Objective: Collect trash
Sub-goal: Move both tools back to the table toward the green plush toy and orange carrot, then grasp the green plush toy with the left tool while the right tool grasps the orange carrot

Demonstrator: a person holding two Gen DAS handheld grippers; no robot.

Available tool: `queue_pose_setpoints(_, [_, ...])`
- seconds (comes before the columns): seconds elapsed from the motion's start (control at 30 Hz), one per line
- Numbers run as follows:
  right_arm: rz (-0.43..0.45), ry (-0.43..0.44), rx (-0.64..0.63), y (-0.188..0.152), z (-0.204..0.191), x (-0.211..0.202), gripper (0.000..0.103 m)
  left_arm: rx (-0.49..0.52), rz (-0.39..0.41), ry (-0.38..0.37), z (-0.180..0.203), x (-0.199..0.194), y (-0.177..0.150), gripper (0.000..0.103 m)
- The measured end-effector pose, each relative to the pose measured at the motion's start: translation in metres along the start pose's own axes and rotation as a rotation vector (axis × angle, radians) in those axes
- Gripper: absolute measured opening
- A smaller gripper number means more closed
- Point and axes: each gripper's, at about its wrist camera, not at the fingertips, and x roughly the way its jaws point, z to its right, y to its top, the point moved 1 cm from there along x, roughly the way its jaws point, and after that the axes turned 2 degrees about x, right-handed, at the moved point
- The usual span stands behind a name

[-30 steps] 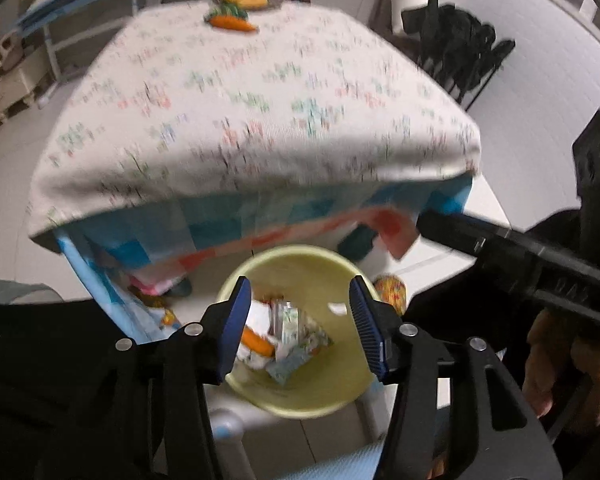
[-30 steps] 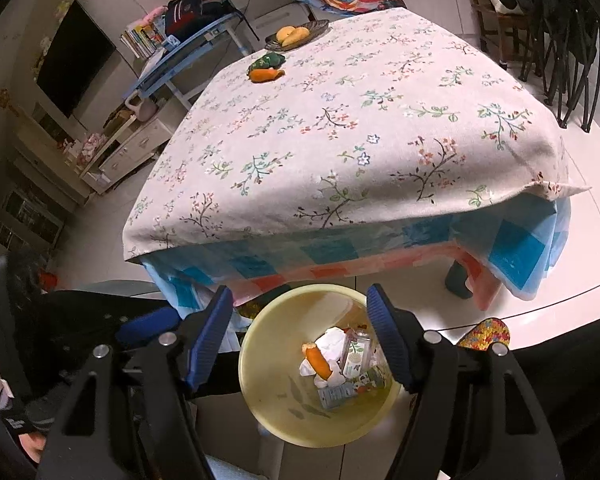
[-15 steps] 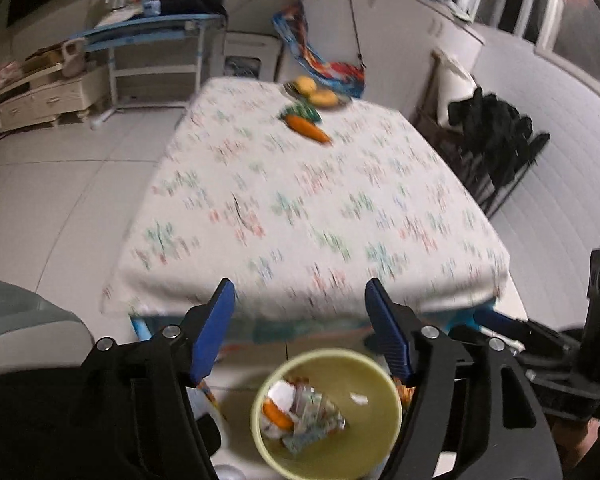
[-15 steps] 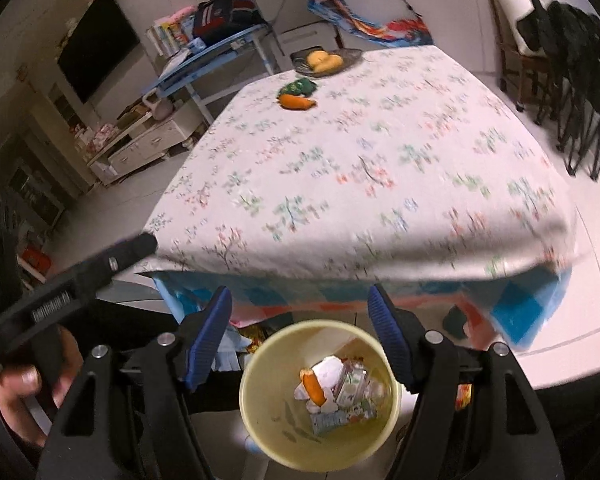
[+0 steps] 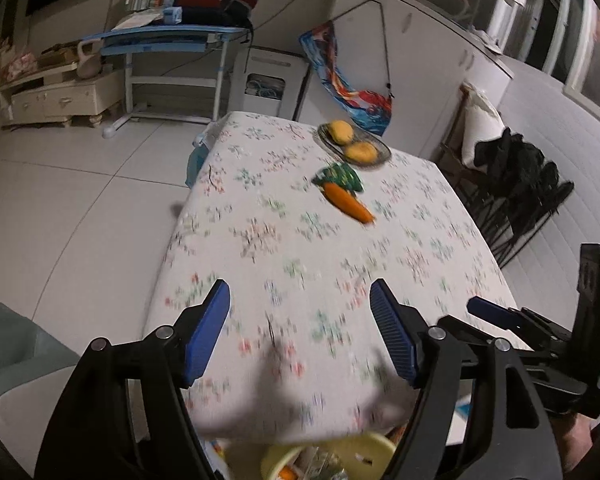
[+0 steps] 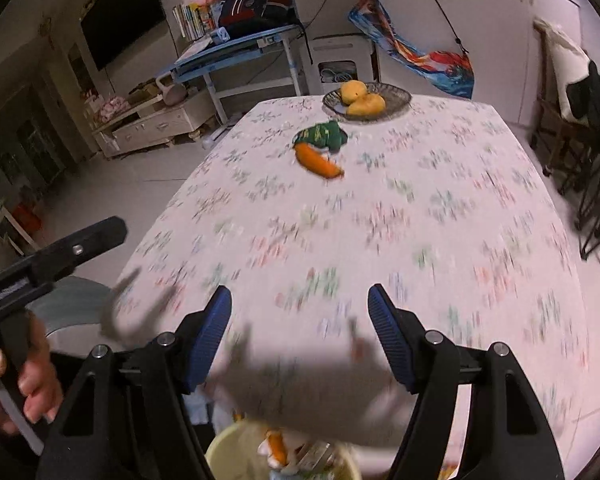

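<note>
Both views swung up from the yellow bin [image 5: 328, 456] to the table [image 5: 284, 240]; bin now at bottom edge, trash inside. Left gripper [image 5: 300, 332] jaws just opened wider, empty. Right gripper [image 6: 300, 332] wide, empty. Only carrot toy [image 6: 318, 160] and fruit plate [image 6: 396, 100] remain, so collecting looks done.

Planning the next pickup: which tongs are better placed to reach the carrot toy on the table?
Probably right. Both tongs, left and right, are open and empty at the near edge. The carrot toy lies nearly straight ahead of the right ones, but off to the side of the left.
</note>
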Motion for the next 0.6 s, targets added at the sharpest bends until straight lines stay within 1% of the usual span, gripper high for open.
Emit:
queue_pose_setpoints(0.13, [0.012, -0.014, -0.032, 0.035, 0.003, 0.033, 0.068, -0.016, -0.006, 0.006, -0.005, 0.026, 0.026, 0.070])
queue_pose_setpoints(0.33, [0.017, -0.010, -0.064, 0.072, 0.005, 0.076, 0.068, 0.006, -0.013, 0.000, -0.002, 0.059, 0.060, 0.071])
queue_pose_setpoints(0.47, [0.008, -0.007, -0.103, 0.089, 0.004, 0.099, 0.068, 0.029, -0.023, 0.011, -0.003, 0.083, 0.079, 0.071])
queue_pose_setpoints(0.53, [0.000, -0.001, -0.113, 0.096, 0.004, 0.108, 0.067, 0.030, -0.033, 0.010, -0.005, 0.095, 0.088, 0.072])
queue_pose_setpoints(0.6, [-0.014, 0.008, -0.117, 0.103, 0.005, 0.118, 0.062, 0.037, -0.044, 0.010, -0.005, 0.104, 0.094, 0.073])
